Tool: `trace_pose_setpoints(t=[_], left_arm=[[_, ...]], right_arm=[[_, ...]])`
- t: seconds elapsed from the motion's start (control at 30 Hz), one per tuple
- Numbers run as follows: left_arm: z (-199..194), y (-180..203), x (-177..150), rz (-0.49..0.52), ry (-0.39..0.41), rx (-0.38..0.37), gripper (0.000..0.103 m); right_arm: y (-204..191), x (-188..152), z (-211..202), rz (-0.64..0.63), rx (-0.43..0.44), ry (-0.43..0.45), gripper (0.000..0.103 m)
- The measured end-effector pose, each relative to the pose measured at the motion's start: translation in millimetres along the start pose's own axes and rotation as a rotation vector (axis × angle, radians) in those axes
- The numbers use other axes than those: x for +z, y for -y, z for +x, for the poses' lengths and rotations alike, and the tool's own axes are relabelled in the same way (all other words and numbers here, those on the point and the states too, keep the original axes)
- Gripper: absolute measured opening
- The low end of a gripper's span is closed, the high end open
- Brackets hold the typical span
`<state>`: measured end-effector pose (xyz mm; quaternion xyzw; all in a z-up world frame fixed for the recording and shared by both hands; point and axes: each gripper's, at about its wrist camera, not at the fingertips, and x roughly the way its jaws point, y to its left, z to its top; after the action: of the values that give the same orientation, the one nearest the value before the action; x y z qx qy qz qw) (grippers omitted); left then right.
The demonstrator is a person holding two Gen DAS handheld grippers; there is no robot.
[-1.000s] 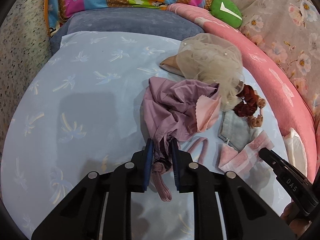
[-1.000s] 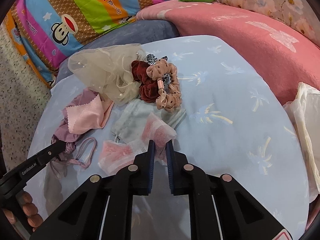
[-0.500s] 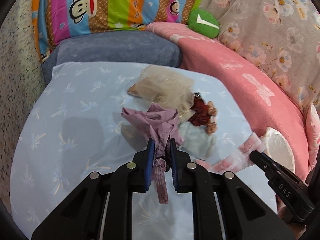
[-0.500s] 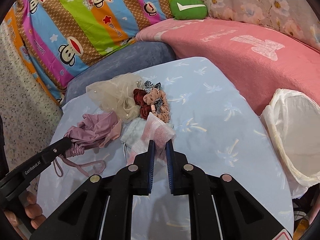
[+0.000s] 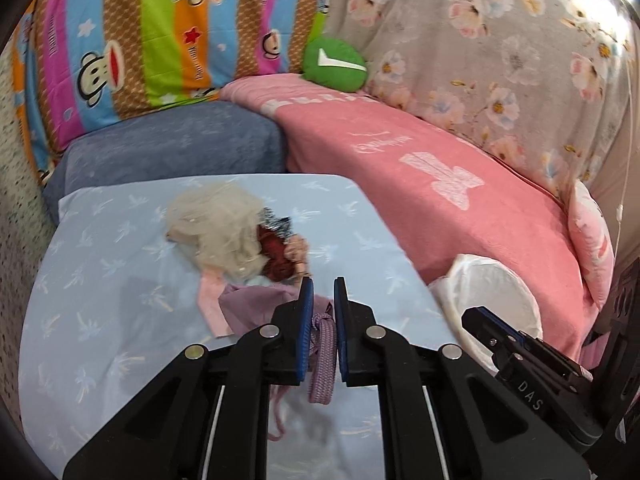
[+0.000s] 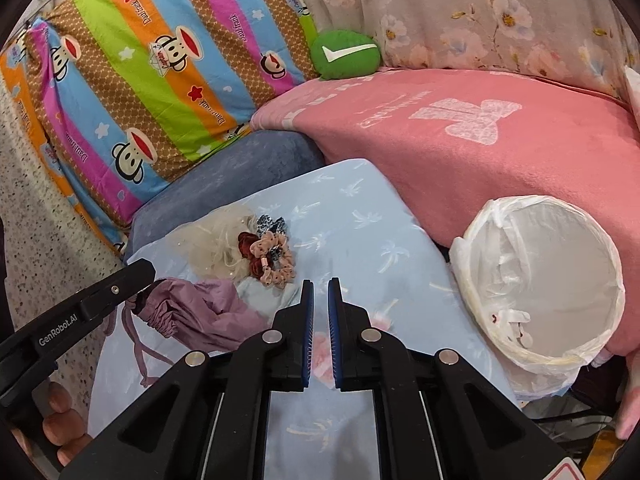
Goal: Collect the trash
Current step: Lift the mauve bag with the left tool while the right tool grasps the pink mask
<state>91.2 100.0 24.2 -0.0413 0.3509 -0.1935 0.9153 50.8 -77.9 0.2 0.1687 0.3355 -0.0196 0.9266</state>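
Observation:
My left gripper (image 5: 320, 292) is shut on a purple drawstring pouch (image 5: 256, 300) and holds it above the light blue bed sheet (image 5: 100, 280); its cord (image 5: 322, 360) hangs between the fingers. The pouch also shows in the right wrist view (image 6: 196, 312). My right gripper (image 6: 319, 292) is shut on a pink-and-white plastic wrapper (image 6: 320, 350), seen between and under the fingers. A white-lined trash bin (image 6: 540, 276) stands at the right beside the bed; it also shows in the left wrist view (image 5: 492, 292).
A cream tulle piece (image 5: 216, 232), dark red and pink scrunchies (image 6: 268, 256) and a pink cloth scrap (image 5: 210, 304) lie on the sheet. A pink blanket (image 6: 480, 140), a blue cushion (image 5: 172, 148), a striped monkey pillow (image 6: 140, 72) and a green plush (image 6: 344, 58) border it.
Both grippers have lifted and swung to the right with their loads, toward the bin. The pouch is off the pile, and the pink cloth scrap now lies on the sheet.

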Motion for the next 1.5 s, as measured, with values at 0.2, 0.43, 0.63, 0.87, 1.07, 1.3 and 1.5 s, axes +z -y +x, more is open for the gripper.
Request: trace_pose_setpoints(t=[0.2, 0.43, 0.63, 0.87, 1.07, 1.3, 1.5], left_arm=[[3.7, 17.0, -3.1, 0.001, -0.019, -0.04, 0.011], [15.7, 13.5, -20.6, -0.023, -0.071, -0.031, 0.014], [25.1, -0.1, -42.1, -0.062, -0.091, 0.029, 0.077], [61.4, -8.1, -65.4, -0.078, -0.199, 0.056, 0.078], [76.6, -16.5, -72.8, -0.11, -0.252, 0.024, 0.032], [65.5, -32.5, -66.8, -0.14, -0.222, 0.003, 0.011], [49.9, -41.1, -54.3, -0.145, -0.168, 0.02, 0.01]], right_arm=[[27.0, -5.1, -11.2, 0.034, -0.022, 0.0, 0.007], [37.8, -19.0, -0.7, 0.042, -0.025, -0.032, 0.012], [33.4, -33.9, 22.1, 0.019, -0.024, -0.089, 0.037], [26.9, -48.7, 49.9, 0.002, -0.028, -0.148, 0.047], [26.1, -56.1, 69.0, -0.004, -0.035, -0.187, 0.047], [17.1, -60.9, 90.4, -0.026, -0.038, -0.217, 0.047], [5.2, -61.9, 105.3, -0.047, -0.033, -0.231, 0.053]])
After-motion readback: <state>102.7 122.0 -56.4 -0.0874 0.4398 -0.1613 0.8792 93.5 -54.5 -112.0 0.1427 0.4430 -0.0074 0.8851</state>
